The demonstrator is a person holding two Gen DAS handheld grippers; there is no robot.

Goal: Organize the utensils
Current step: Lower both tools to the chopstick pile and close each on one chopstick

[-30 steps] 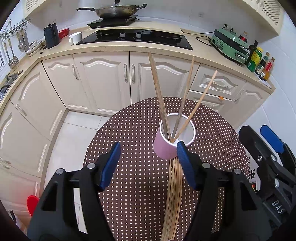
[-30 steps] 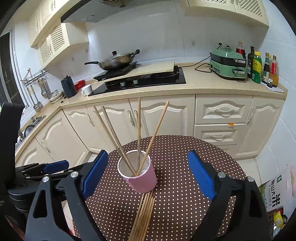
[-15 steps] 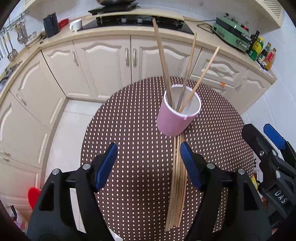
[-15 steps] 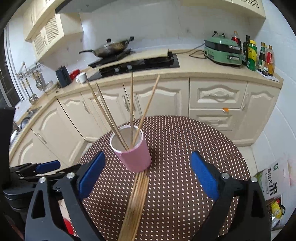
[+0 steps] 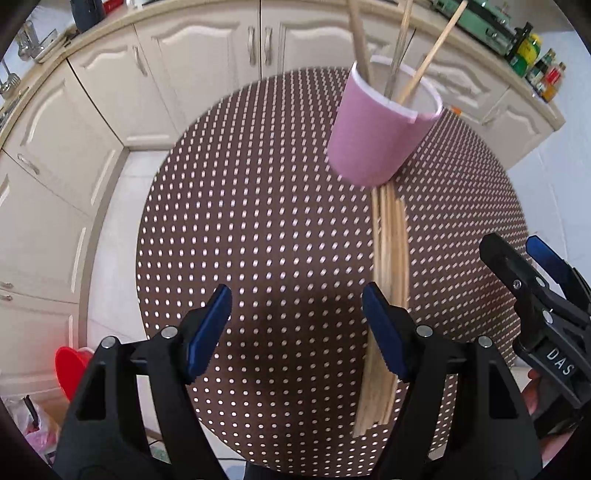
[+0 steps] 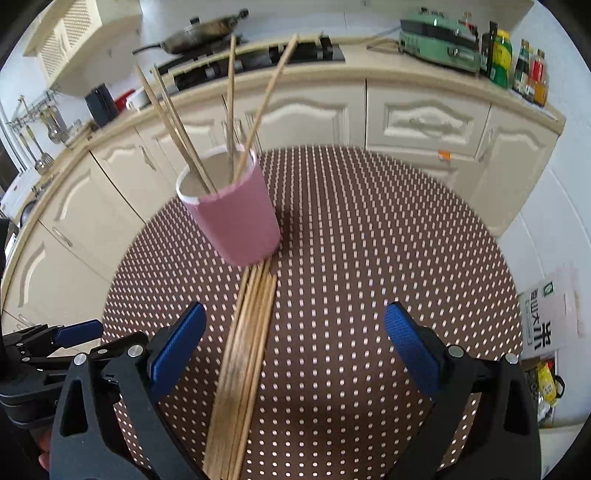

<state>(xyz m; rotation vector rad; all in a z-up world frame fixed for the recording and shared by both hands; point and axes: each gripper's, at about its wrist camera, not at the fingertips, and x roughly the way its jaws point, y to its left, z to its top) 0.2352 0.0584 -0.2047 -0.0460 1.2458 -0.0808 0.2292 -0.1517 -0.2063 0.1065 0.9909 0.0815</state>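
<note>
A pink cup [image 5: 380, 133] [image 6: 236, 210] stands on a round brown dotted table [image 5: 266, 229] [image 6: 369, 258] and holds several wooden chopsticks [image 6: 177, 125]. A bundle of wooden chopsticks [image 5: 388, 273] [image 6: 247, 354] lies flat on the table in front of the cup. My left gripper [image 5: 295, 332] is open and empty, just left of the bundle's near end. My right gripper [image 6: 295, 347] is open and empty, with the bundle lying between its fingers toward the left one. The right gripper also shows at the left wrist view's right edge [image 5: 535, 295].
Cream kitchen cabinets [image 6: 406, 118] and a counter with a stove and wok [image 6: 199, 33], a green appliance [image 6: 439, 40] and bottles [image 6: 517, 62] stand behind the table. A red object [image 5: 74, 373] and bags [image 6: 546, 325] are on the floor.
Both grippers have pulled back and down toward the near end of the flat chopstick bundle. The cup now sits farther from them. Both stay open.
</note>
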